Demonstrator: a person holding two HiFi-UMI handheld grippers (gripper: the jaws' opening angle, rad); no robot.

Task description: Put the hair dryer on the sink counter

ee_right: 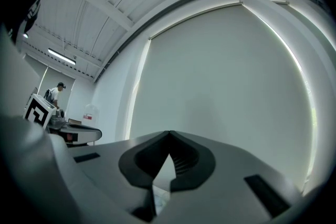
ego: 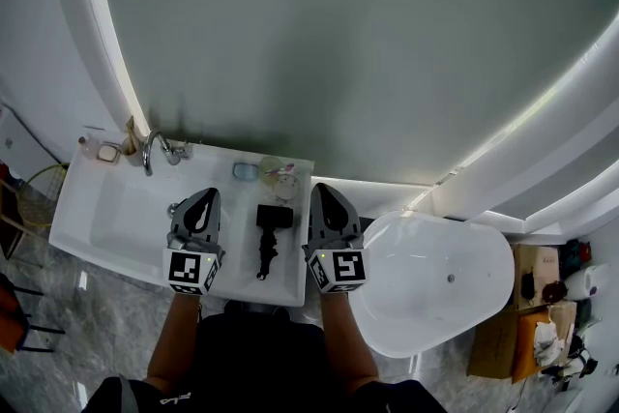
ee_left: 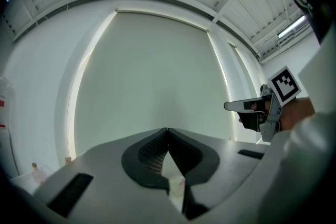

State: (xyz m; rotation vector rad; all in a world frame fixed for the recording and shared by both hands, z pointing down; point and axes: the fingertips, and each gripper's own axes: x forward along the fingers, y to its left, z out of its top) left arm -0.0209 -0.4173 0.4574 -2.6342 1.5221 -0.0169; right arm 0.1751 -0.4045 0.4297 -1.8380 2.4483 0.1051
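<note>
The black hair dryer [ego: 268, 237] lies flat on the white sink counter [ego: 293, 268], its handle pointing toward me, right of the basin. My left gripper [ego: 205, 195] hovers just left of it, and my right gripper [ego: 321, 190] just right of it. Neither touches the dryer. In the left gripper view the jaws [ee_left: 167, 130] meet at the tip with nothing between them, and the right gripper [ee_left: 227, 106] shows at the side. The right gripper's own jaws [ee_right: 169, 134] are likewise shut and empty.
The sink basin [ego: 121, 213] with a chrome faucet [ego: 153, 150] fills the counter's left. A soap dish [ego: 108, 153], a blue item [ego: 246, 171] and a cup [ego: 281, 181] line the back edge. A white oval tub [ego: 435, 280] stands right, boxes [ego: 537, 319] beyond.
</note>
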